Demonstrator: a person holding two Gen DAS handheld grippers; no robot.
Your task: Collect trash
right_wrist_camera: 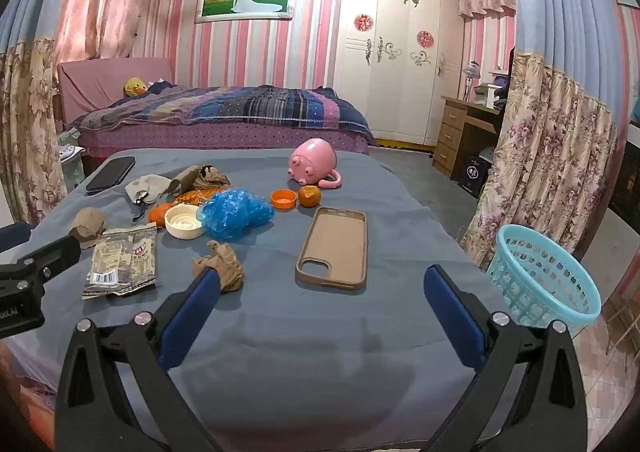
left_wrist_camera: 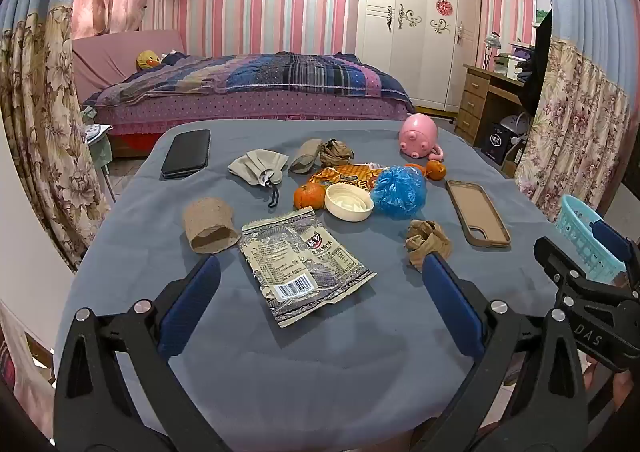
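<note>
A grey snack wrapper (left_wrist_camera: 306, 266) lies flat on the blue-clothed table (left_wrist_camera: 320, 352), just ahead of my open, empty left gripper (left_wrist_camera: 320, 272). It also shows in the right wrist view (right_wrist_camera: 122, 260). A crumpled brown wad (right_wrist_camera: 222, 264) lies by the left finger of my open, empty right gripper (right_wrist_camera: 324, 284). A crumpled blue plastic bag (right_wrist_camera: 236, 211), an orange snack wrapper (left_wrist_camera: 348, 175), a white lid (left_wrist_camera: 348, 203), an orange cap (right_wrist_camera: 284, 198) and a brown paper sleeve (left_wrist_camera: 209, 226) lie mid-table. A light blue basket (right_wrist_camera: 544, 276) stands off the table's right edge.
A brown phone case (right_wrist_camera: 334, 248), a black phone (left_wrist_camera: 186, 152), a pink pig mug (right_wrist_camera: 314, 163), two tangerines (left_wrist_camera: 309, 195) (right_wrist_camera: 310, 195), a grey pouch (left_wrist_camera: 258, 165) and more brown wads (left_wrist_camera: 336, 151) are on the table. A bed, wardrobe and desk stand behind.
</note>
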